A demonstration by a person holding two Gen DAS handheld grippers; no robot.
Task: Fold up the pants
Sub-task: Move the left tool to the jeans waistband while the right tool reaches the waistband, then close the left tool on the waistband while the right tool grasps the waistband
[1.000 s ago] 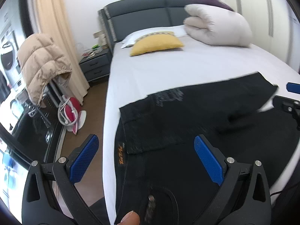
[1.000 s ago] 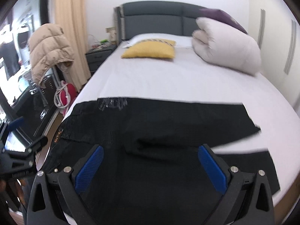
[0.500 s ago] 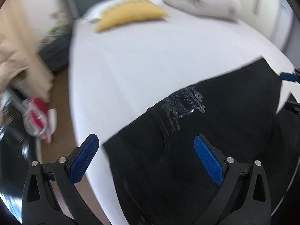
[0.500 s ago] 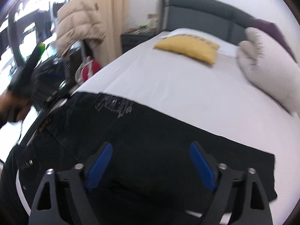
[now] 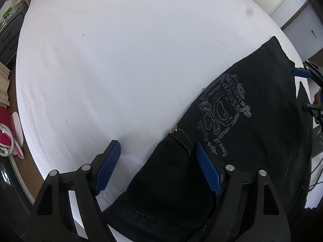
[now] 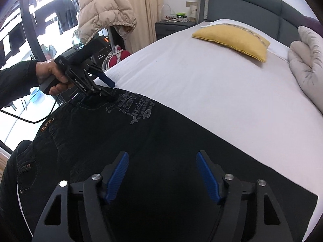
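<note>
Black pants (image 5: 252,125) with a grey printed back pocket lie on the white bed (image 5: 113,64), one leg folded over the other. My left gripper (image 5: 157,157) is open, low over the waist corner at the pants' far edge; it also shows in the right wrist view (image 6: 110,89). My right gripper (image 6: 162,168) is open and empty, hovering over the pants' leg (image 6: 181,141). Its blue fingertip (image 5: 301,73) shows at the right edge of the left wrist view.
A yellow pillow (image 6: 232,41) and a rolled white duvet (image 6: 308,68) lie near the grey headboard (image 6: 252,4). A beige puffer jacket (image 6: 103,12) hangs beside the bed on the left, by a nightstand (image 6: 173,25). A white wardrobe (image 5: 296,12) stands past the bed's far side.
Both grippers have moved down and forward, close to the pants. The left one has moved from above the waistband to the far waist corner. Both stay open.
</note>
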